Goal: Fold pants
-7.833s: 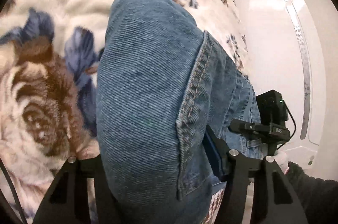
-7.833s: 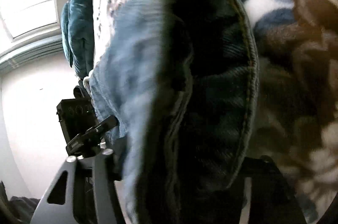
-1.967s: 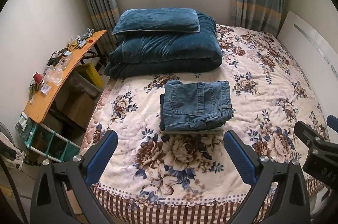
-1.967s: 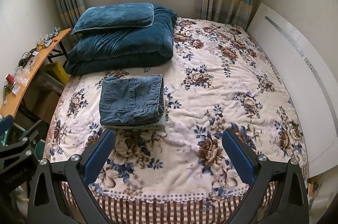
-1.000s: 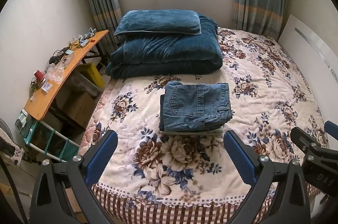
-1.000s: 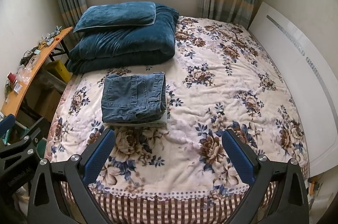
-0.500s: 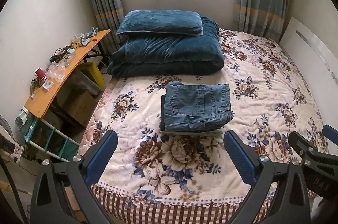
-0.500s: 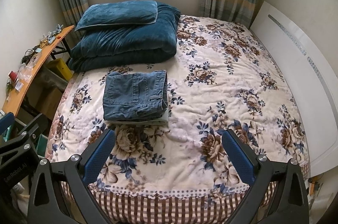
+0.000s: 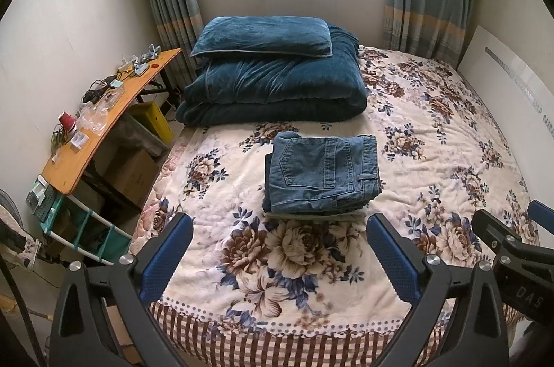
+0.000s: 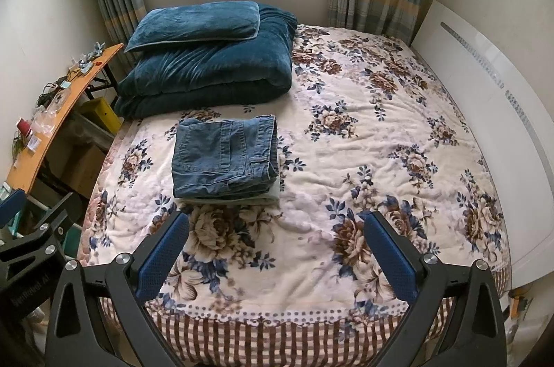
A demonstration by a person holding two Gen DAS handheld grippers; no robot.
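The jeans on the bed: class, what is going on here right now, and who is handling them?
Nobody is handling them at this moment. The blue jeans lie folded in a neat stack on the floral bedspread, in front of the folded dark blue duvet and pillow. A person holds two grippers back at the foot of the bed: the left gripper and right gripper are both open and empty. The fold looks finished.
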